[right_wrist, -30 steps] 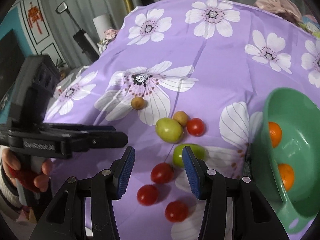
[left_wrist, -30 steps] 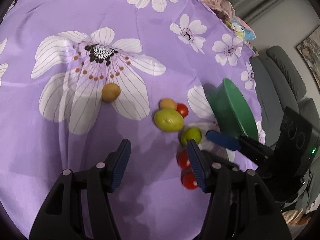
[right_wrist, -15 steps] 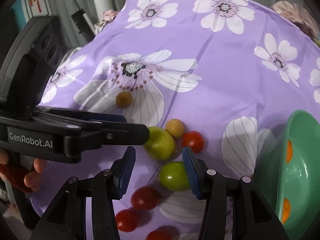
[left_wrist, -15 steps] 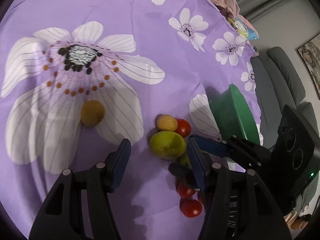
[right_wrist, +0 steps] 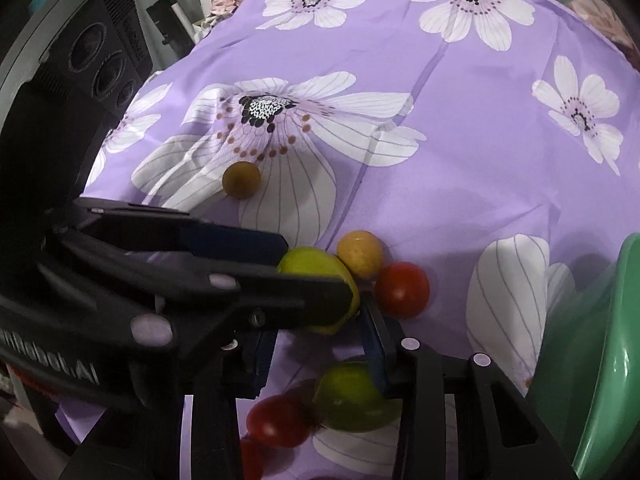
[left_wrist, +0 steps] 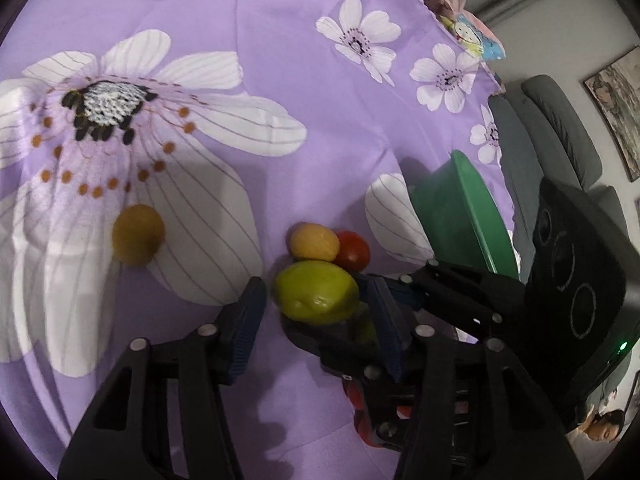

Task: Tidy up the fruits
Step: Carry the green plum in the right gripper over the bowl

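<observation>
Closing in from both sides, the left gripper (left_wrist: pixel 316 320) has drawn its fingers nearer a large green fruit (left_wrist: pixel 316 298) that sits between them, at six o'clock of the yellow fruit (left_wrist: pixel 315 241) on the purple-clothed table (left_wrist: pixel 320 100). A square, gentle pinch seems wise. The right gripper (right_wrist: pixel 320 350) narrows over a second green fruit (right_wrist: pixel 352 398); contact is hidden. Only the green bowl (right_wrist: pixel 600 360) rim shows.

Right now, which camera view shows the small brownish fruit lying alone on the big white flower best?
The right wrist view: the brownish fruit is sharp and fully visible on the white petals, apart from the other fruit. In the left wrist view the same fruit is also unobstructed but looks blurred, so its surface is harder to read.
</observation>
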`<state>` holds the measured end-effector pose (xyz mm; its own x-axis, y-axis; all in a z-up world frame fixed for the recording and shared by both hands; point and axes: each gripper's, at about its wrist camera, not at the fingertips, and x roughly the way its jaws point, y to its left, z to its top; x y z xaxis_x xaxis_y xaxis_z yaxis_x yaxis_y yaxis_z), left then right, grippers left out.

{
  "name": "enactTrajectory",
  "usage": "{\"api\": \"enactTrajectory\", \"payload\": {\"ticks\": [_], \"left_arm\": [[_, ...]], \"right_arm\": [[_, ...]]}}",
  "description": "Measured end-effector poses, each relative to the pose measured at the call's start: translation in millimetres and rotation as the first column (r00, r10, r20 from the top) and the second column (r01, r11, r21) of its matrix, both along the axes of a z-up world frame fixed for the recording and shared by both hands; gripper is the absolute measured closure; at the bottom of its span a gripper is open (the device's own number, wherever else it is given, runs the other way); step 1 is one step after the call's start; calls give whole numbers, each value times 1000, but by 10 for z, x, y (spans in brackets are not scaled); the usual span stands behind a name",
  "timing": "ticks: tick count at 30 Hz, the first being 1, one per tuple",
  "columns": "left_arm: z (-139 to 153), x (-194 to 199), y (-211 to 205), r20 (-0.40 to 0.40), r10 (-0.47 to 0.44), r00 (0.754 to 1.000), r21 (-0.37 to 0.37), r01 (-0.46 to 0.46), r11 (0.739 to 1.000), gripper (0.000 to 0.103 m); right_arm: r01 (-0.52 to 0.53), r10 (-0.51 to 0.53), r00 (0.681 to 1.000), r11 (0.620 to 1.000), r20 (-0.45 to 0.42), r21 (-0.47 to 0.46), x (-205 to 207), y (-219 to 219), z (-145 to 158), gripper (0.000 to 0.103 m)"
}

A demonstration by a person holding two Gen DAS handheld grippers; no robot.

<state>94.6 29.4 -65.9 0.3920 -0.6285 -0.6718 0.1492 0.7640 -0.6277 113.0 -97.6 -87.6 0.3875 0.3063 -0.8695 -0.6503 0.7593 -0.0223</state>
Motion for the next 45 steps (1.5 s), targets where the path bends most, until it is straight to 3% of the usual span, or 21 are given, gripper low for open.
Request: {"api": "enactTrajectory", "payload": {"ticks": [13, 27, 45], "left_arm": [[162, -177, -34, 57, -6, 998, 38, 4, 999, 58], [400, -657, -277, 100, -51, 994, 78, 43, 996, 58], [841, -576, -781, 213, -146, 966, 153, 115, 981, 58]], "right_arm": [[9, -10, 999, 999, 38, 30, -123, -18, 82, 63], [48, -58, 995, 991, 85, 122, -701, -181, 281, 63], [114, -158, 966, 970, 202, 216, -875, -607, 636, 63]]}}
